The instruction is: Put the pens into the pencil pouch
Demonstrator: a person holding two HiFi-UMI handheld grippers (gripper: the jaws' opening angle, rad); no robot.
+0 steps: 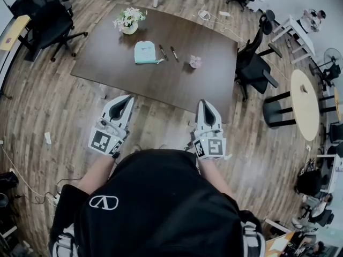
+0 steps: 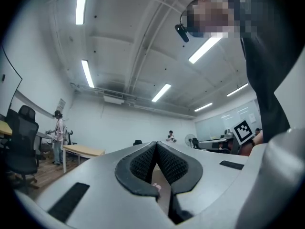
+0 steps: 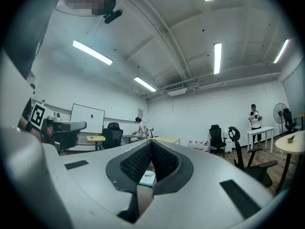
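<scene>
Your L gripper (image 1: 126, 100) & R gripper (image 1: 206, 106) are both closed tight w/ nothing between the jaws, held by the table's (image 1: 107, 63) near edge, well apart from the task items. A pen (image 1: 163, 52) & 2nd pen (image 1: 174, 53) lie side by side on the table, just right of the teal pouch (image 1: 144, 52), w/ flowers (image 1: 128, 19) behind.

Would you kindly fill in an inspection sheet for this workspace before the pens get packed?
Surface: dark wooden table, mostly bare.
Job's things: mint pencil pouch lying flat; left pen and right pen just right of it.
Clutter: flower pot at the far left; small pink item.
Grippers: left gripper and right gripper shut, empty, short of the near edge.
Cables: white cable on the floor beyond.
Surroundings: office chair, round table.
</scene>
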